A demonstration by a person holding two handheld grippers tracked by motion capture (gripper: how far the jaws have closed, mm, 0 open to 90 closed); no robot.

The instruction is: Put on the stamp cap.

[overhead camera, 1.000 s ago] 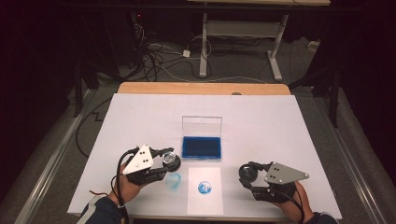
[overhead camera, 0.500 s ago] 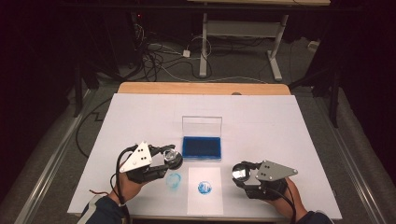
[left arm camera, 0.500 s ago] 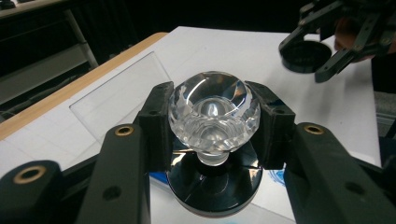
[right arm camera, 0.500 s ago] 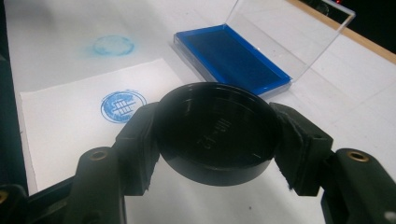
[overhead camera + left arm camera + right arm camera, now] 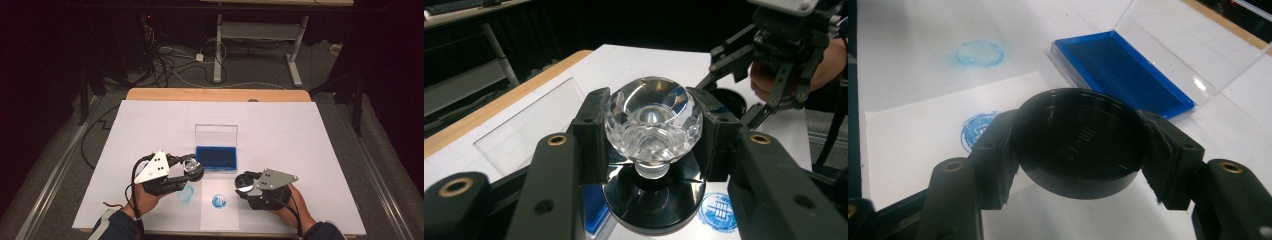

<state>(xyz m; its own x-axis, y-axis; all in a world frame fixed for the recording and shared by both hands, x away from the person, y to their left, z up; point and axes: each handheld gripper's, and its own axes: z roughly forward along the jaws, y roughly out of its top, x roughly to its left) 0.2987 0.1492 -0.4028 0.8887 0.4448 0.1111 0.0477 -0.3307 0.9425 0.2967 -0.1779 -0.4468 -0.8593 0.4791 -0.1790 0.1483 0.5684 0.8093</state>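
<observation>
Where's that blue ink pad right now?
In the high view the ink pad lies open mid-table, just beyond the stamped paper, between the two tongs, its clear lid standing up behind it.

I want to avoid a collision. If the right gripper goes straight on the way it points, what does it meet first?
Probably the left gripper and its crystal-topped stamp. The right gripper holds a black cap and points left across the printed paper toward them; depth is unclear.

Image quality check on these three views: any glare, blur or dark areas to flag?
High view: white table cover is brightly lit, the floor and room around it fall to near black. Left gripper view: the crystal stamp handle sparkles with bright reflections; near jaws slightly soft. Right gripper view: glare streak on the clear ink pad lid; black cap sharp.
</observation>
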